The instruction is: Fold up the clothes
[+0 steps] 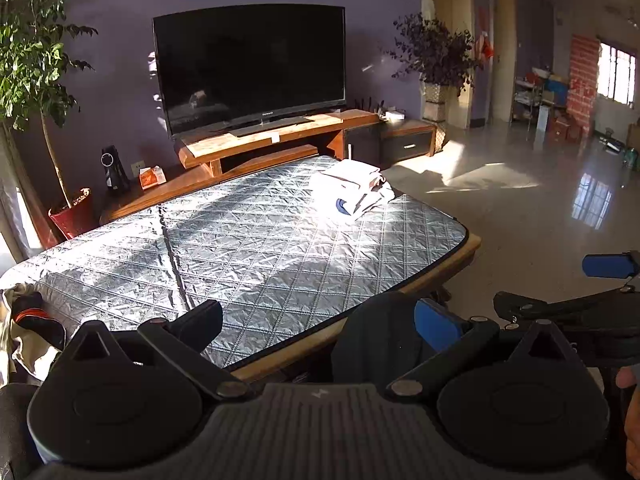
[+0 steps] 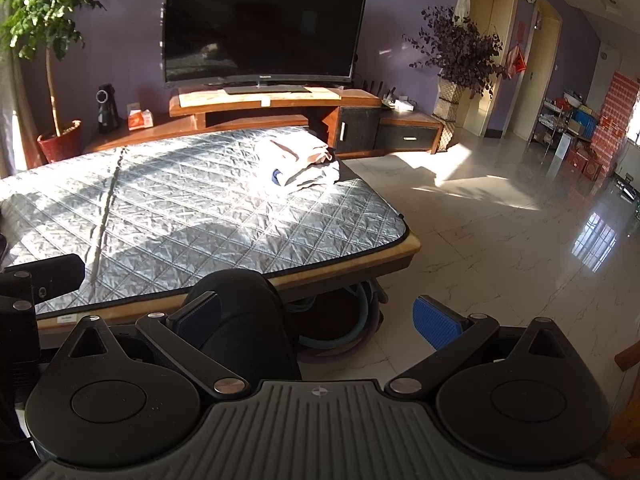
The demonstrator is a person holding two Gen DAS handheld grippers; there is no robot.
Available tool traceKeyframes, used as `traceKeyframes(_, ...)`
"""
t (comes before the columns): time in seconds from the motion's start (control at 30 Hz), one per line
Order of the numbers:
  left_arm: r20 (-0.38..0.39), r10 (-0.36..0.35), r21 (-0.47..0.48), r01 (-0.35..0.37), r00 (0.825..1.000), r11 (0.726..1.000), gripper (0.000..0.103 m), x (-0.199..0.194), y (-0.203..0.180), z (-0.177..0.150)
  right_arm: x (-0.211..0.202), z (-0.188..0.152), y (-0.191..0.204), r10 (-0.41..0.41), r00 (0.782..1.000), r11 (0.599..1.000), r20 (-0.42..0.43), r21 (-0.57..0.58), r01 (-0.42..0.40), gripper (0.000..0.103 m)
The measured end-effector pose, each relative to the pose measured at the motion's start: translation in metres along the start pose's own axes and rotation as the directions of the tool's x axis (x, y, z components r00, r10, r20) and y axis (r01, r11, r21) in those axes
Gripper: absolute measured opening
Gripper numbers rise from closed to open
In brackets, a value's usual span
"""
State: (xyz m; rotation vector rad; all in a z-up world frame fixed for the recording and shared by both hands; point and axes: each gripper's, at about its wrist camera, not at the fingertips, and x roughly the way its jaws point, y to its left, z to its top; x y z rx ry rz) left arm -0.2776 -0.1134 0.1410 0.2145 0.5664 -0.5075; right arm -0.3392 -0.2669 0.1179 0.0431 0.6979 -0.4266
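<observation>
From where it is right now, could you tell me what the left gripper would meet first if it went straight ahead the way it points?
Probably the quilted silver cover on the table: the left gripper, fingers open and empty, points over its near edge. The folded clothes lie further off near the far right corner. Depth is hard to judge.

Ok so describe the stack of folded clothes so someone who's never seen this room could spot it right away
Start at the big dark TV on the wooden stand; just in front of it is a table covered by a silver quilted mat. The stack of folded clothes sits on the mat's far right corner, in the sunlight. It is pale, mostly white with a bit of blue, and the only neat pile on the mat.
</observation>
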Motion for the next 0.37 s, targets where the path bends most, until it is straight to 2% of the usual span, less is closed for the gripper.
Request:
traceKeyframes(0.13,0.017,0.003,-0.032,-0.002,1.0,0.999,0.102,0.0,0.009,-0.003,0.001,0.003,0.007,0.0,1.0,1.0,0.001,-0.022,0.0,0.103)
traceKeyframes(0.23,-0.006,0.008,-0.073,-0.008,1.0,0.997,0.102,0.004,0.02,-0.005,0.002,0.004,0.013,0.004,1.0,0.999,0.003,-0.043,-0.004,0.103)
traceKeyframes(0.37,-0.032,0.048,-0.132,-0.052,0.998,0.99,0.102,0.007,0.038,-0.006,0.003,0.01,0.026,0.016,1.0,0.996,0.023,-0.087,-0.014,0.103)
